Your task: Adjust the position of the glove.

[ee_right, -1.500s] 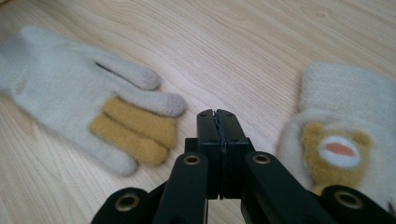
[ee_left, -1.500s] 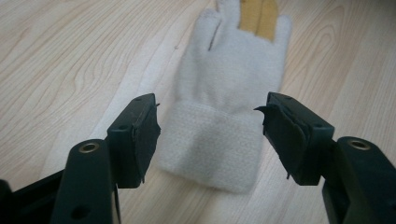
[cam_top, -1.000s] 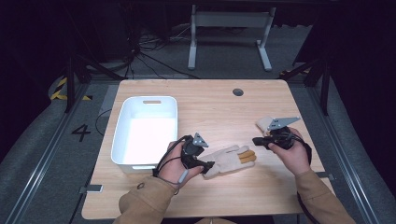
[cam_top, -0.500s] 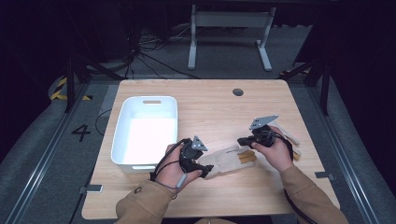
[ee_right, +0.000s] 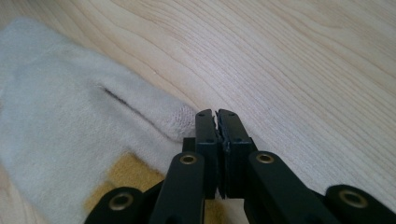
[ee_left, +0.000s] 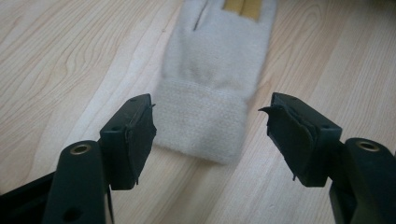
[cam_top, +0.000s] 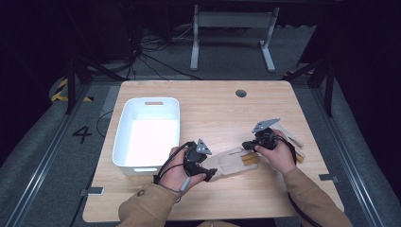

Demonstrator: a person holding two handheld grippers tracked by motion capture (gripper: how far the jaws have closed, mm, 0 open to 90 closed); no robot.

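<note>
A beige knit glove [cam_top: 231, 163] with yellow-brown fingertips lies flat on the wooden table [cam_top: 213, 113]. My left gripper [cam_top: 209, 173] is open at the cuff end. In the left gripper view the ribbed cuff of the glove [ee_left: 205, 93] sits between the wide-apart jaws of the left gripper [ee_left: 210, 135], and the pads do not touch it. My right gripper [cam_top: 246, 147] is at the finger end. In the right gripper view the right gripper [ee_right: 217, 121] is shut with nothing between its pads, its tip beside the thumb tip of the glove [ee_right: 60, 121].
A white plastic tub [cam_top: 151, 100] stands to the left of my left hand. A second pale cloth item [cam_top: 293, 138] lies partly under the right hand near the table's right edge. A round cable hole [cam_top: 241, 93] is at the back.
The right hand has moved left and down, bringing its gripper to the glove's finger end. The left gripper has stayed at the cuff.
</note>
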